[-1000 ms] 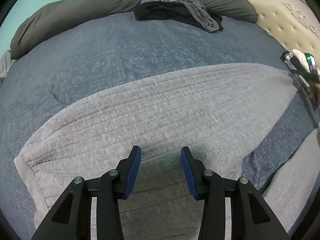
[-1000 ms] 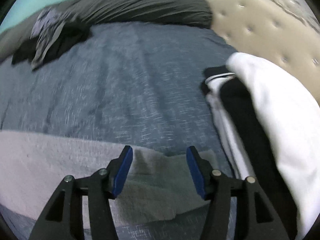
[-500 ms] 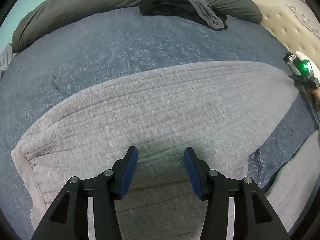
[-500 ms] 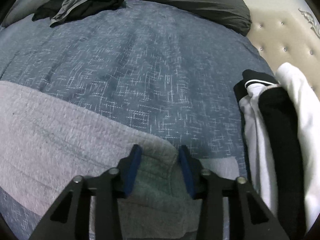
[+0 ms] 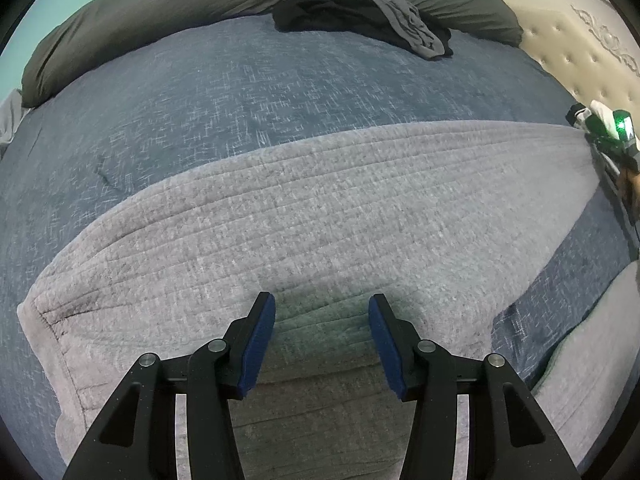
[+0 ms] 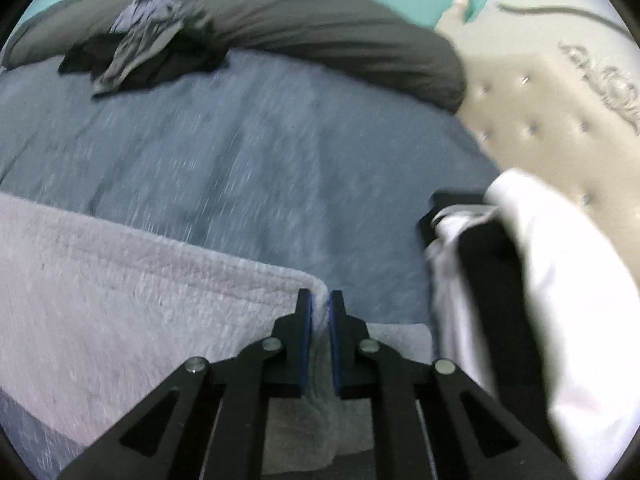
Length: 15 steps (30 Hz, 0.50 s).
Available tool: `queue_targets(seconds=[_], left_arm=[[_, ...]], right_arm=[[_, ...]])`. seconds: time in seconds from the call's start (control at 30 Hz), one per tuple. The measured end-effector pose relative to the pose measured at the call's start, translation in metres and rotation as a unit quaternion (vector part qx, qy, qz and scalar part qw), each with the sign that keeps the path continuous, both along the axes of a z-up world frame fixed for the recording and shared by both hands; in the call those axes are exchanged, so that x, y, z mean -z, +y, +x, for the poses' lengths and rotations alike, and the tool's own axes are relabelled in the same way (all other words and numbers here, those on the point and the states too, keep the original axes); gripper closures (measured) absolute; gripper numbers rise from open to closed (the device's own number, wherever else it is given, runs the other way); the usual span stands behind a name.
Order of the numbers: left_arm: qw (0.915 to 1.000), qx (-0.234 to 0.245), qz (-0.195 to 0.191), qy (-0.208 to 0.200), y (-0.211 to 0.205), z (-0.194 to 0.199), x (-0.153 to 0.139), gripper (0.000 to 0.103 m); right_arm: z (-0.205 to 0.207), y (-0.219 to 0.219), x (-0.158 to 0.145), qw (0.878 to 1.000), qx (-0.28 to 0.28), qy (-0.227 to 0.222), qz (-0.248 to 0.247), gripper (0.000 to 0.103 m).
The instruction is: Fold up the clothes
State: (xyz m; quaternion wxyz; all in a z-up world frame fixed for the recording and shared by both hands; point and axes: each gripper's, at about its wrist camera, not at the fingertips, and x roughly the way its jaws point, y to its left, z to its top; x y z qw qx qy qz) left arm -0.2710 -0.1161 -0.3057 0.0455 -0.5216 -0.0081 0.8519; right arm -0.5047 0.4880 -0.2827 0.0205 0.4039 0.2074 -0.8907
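Note:
A grey quilted garment [image 5: 320, 200] lies spread flat across the blue bedspread [image 5: 280, 92]. My left gripper [image 5: 320, 304] hangs open just above the garment's near part, its blue pads clear of the cloth. In the right wrist view the same garment [image 6: 140, 280] ends at a corner, and my right gripper [image 6: 320, 298] is closing on that corner with a fold of grey cloth pinched between its pads. The right tool's green light [image 5: 618, 126] shows at the garment's far right end in the left wrist view.
A heap of dark and blue-grey clothes [image 5: 360, 20] rests against a long dark pillow [image 5: 160, 20] at the far side. A folded white and black stack [image 6: 540, 280] lies right of my right gripper. Behind it stands a beige tufted headboard [image 6: 560, 120].
My right gripper's jaws went from wide apart to pinched on the garment's corner, and its view rolled slightly. The left gripper's jaws spread a little and it stayed put.

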Motion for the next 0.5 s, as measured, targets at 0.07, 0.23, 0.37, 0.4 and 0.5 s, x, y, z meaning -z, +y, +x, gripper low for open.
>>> queue_targets(seconds=[0.07,0.23,0.37,0.4,0.5], left_arm=[[1.0,-0.003,0.003,0.001,-0.001,0.001,0.0,0.05],[1.0,-0.002,0.003,0.0,0.0,0.003,-0.003,0.05],[1.0,0.001,0.005,0.001,-0.002,0.006,-0.005,0.05],[1.0,0.001,0.005,0.001,-0.002,0.006,-0.005,0.05],[0.9999,-0.006,0.012,0.002,-0.006,0.006,-0.004,0.05]], right_arm=[[-0.004,-0.004,-0.003,1.0,0.005,0.005,0.006,0.096],[-0.034,-0.014,0.012,0.999,0.03,-0.015,0.021,0.094],[-0.05,-0.006,0.013,0.998,0.065,-0.007,-0.007,0.081],[-0.046,0.0,0.007,0.997,0.077,0.003,-0.023,0.073],[-0.033,0.0,-0.013,0.995,0.081,0.025,-0.052,0.07]])
